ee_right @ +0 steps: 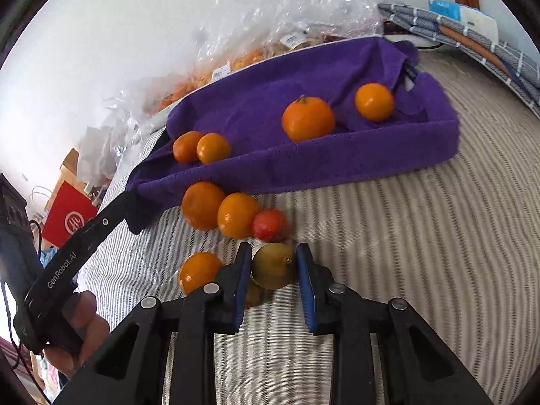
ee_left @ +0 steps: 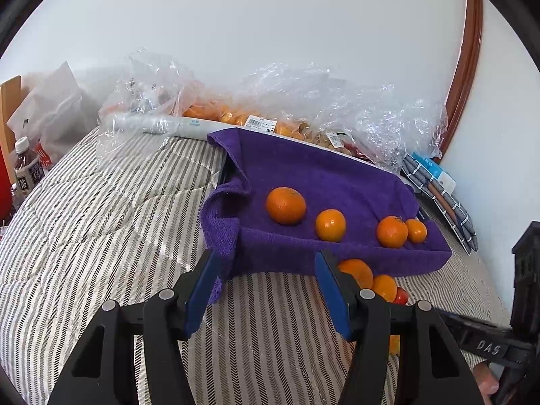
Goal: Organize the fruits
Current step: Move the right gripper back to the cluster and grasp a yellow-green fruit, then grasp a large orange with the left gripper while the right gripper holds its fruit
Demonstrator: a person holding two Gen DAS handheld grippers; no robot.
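Observation:
A purple towel-lined tray (ee_left: pixel 337 175) (ee_right: pixel 337 162) on the striped bed holds several oranges (ee_left: pixel 286 205) (ee_right: pixel 307 118). More oranges (ee_right: pixel 202 205) and a red fruit (ee_right: pixel 270 224) lie on the bed before it; they also show in the left wrist view (ee_left: pixel 357 271). My right gripper (ee_right: pixel 274 265) has its pads on either side of a yellow-green fruit (ee_right: pixel 272 265), the right pad a hair off it. My left gripper (ee_left: pixel 266 287) is open and empty, in front of the tray's near left corner.
Clear plastic bags of fruit (ee_left: pixel 270 114) lie behind the tray by the white wall. Folded cloths (ee_left: pixel 438 189) sit at the right. Bottles (ee_left: pixel 25 168) and a white bag (ee_left: pixel 57 114) stand at the far left. A red bag (ee_right: pixel 67 216) stands beside the bed.

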